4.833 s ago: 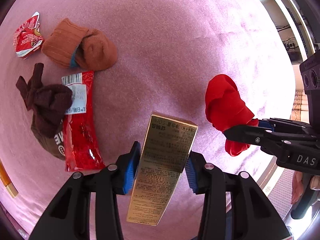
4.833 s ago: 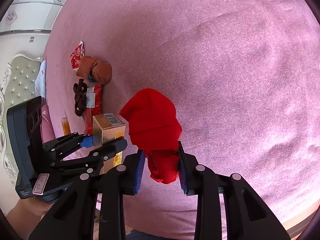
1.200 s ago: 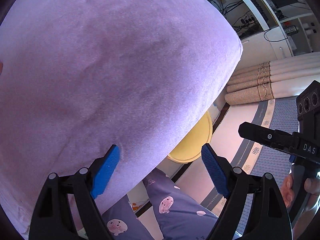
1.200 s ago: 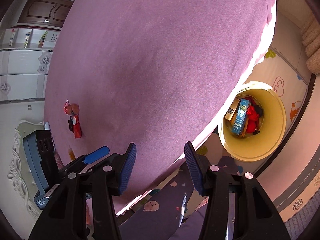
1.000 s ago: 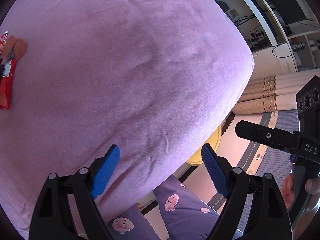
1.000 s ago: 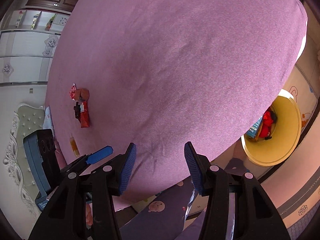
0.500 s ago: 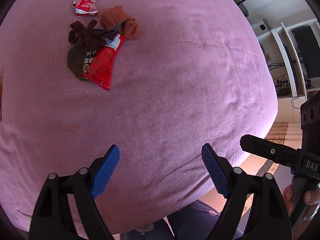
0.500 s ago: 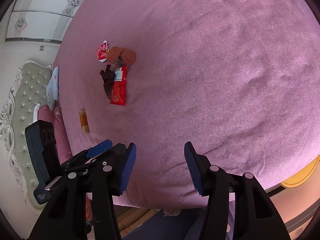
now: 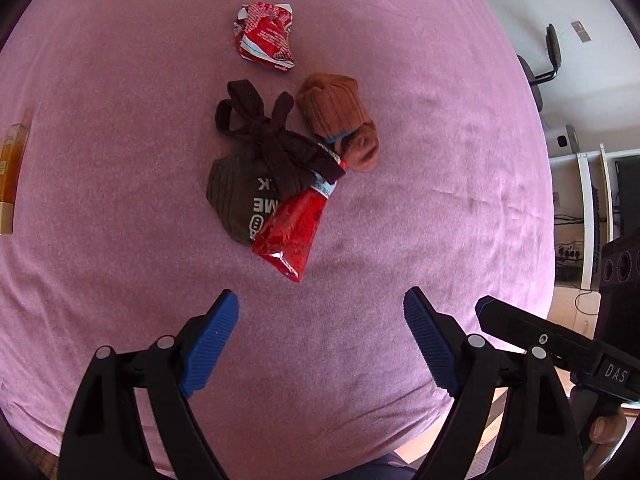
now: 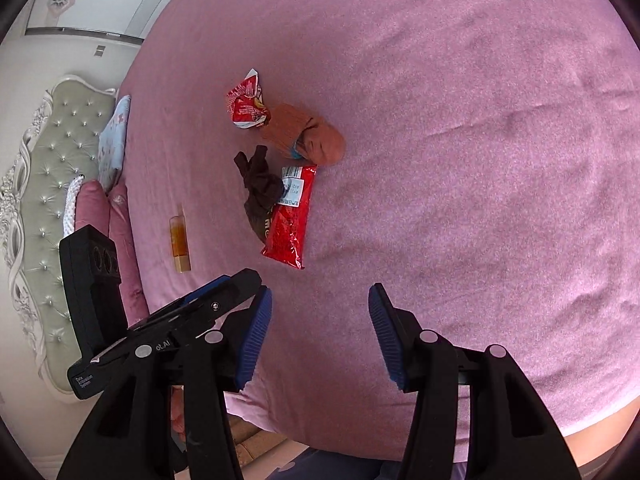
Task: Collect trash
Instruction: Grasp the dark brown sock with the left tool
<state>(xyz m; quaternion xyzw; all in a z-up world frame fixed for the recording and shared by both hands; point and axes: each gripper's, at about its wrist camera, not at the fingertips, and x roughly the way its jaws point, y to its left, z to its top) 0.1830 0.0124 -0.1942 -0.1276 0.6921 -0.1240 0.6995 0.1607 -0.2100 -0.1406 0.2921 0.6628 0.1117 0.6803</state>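
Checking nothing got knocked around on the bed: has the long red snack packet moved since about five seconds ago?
No. The long red packet still lies with its label end tucked against the dark brown sock, just below the orange sock, as before. Only the camera angle differs.

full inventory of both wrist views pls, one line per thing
bedspread: 1, pink, under everything
crumpled wrapper: 1, red and white, far end of the pile
orange-brown sock: 1, rolled, beside the dark sock
dark sock: 1, brown, knotted, white lettering, its edge over the flat wrapper's top
flat wrapper: 1, shiny red, nearest the claws
bottle: 1, amber, lying apart, toward the headboard
headboard: 1, grey-green, tufted
pillows: several, pink and pale blue, at the headboard
left claw: 1, black, blue pads, open, empty
right claw: 1, black, blue pads, open, empty
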